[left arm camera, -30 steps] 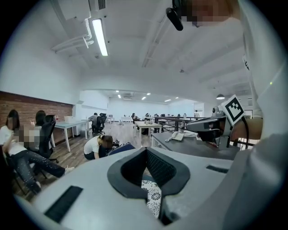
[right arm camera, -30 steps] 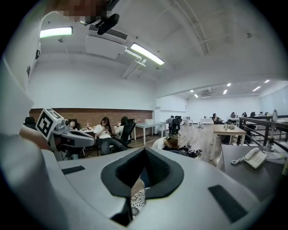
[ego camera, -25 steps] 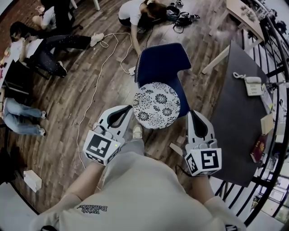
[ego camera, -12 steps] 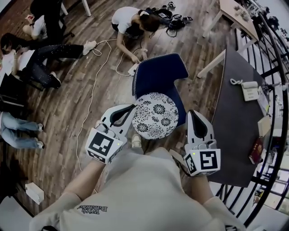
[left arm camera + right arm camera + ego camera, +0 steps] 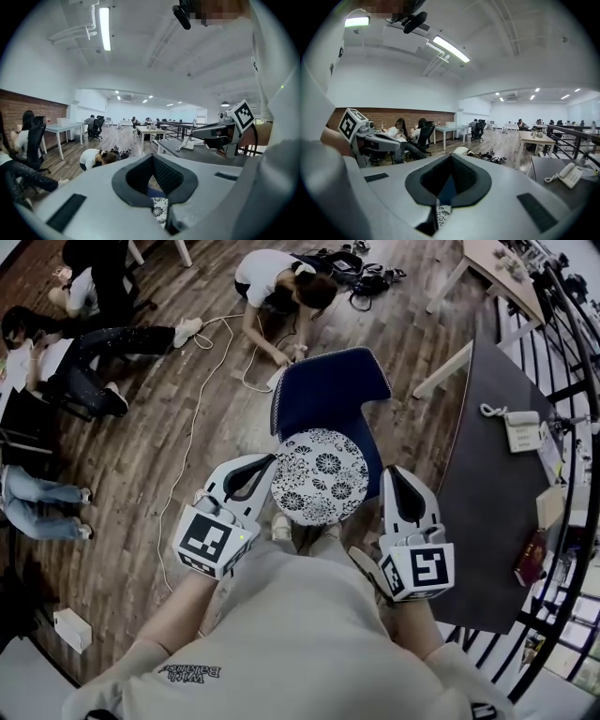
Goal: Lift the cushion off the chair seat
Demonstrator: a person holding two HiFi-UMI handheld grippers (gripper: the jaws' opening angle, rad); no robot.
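A round white cushion with a black flower print (image 5: 319, 476) lies on the seat of a blue chair (image 5: 328, 390), straight ahead in the head view. My left gripper (image 5: 269, 462) is shut and empty, its tip just off the cushion's left edge. My right gripper (image 5: 390, 472) is shut and empty too, a little off the cushion's right side. In the left gripper view a sliver of the cushion (image 5: 160, 209) shows below the closed left gripper (image 5: 157, 196), and the right gripper (image 5: 220, 132) shows beyond. In the right gripper view the cushion (image 5: 441, 214) and chair (image 5: 449, 188) peek past the right gripper (image 5: 440, 200).
A dark table (image 5: 492, 493) stands close on the right with a white telephone (image 5: 523, 426) and a small red booklet (image 5: 532, 557); a black railing (image 5: 572, 352) runs behind it. A person crouches beyond the chair (image 5: 281, 277), others sit at the left, and a white cable (image 5: 200, 409) trails over the wooden floor.
Both grippers have moved forward toward the chair and now stand on either side of the cushion. Both stay shut. The cushion has not shifted on the seat.
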